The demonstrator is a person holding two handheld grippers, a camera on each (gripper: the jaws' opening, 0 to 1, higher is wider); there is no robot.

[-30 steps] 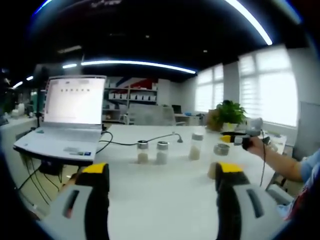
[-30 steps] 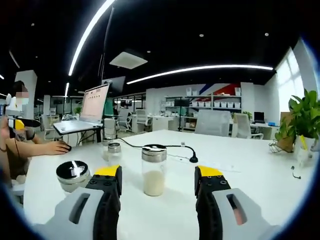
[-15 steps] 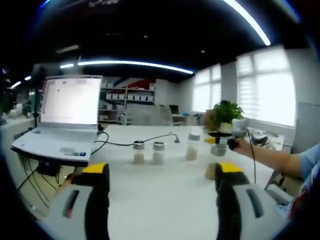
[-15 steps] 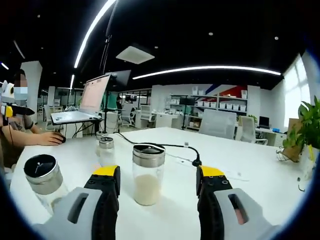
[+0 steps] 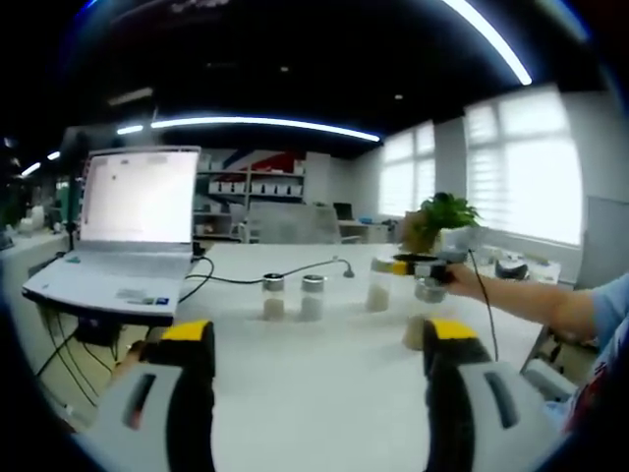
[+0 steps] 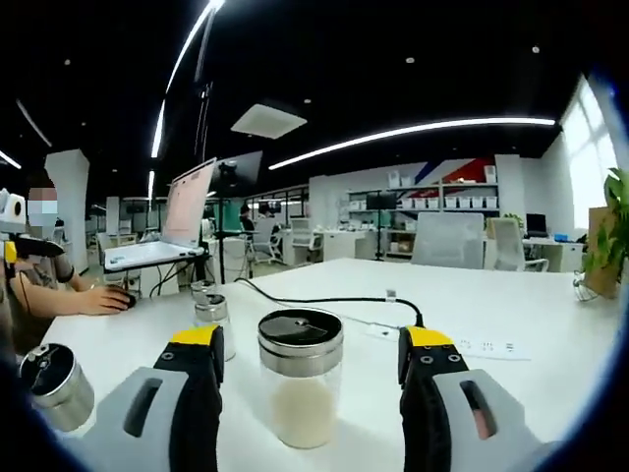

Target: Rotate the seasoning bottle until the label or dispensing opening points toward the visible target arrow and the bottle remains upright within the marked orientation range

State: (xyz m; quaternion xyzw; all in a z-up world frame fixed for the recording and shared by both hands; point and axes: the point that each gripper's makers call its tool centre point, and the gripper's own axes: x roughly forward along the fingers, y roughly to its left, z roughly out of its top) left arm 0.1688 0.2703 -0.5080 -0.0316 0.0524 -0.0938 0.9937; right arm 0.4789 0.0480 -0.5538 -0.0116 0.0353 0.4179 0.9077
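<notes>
A clear seasoning bottle [image 6: 300,379] with a steel lid and pale powder stands upright on the white table [image 6: 511,393]. It sits between the jaws of my right gripper [image 6: 313,340], which is open and not touching it. In the left gripper view the same bottle [image 5: 379,286] stands mid-table, with the right gripper [image 5: 408,267] reaching in from the right at lid height. My left gripper [image 5: 316,336] is open and holds nothing, well short of the bottles.
Two small shakers [image 5: 293,296] stand side by side, and another bottle [image 6: 54,385] stands closer to the person. An open laptop [image 5: 138,226] sits at the left. A black cable [image 6: 334,298] runs to a power strip [image 6: 472,346]. A potted plant [image 5: 442,218] is at the far edge.
My right gripper has moved forward, so the bottle now stands between its jaws and looks larger. In the left gripper view it has slid left toward that bottle. The left gripper has stayed put.
</notes>
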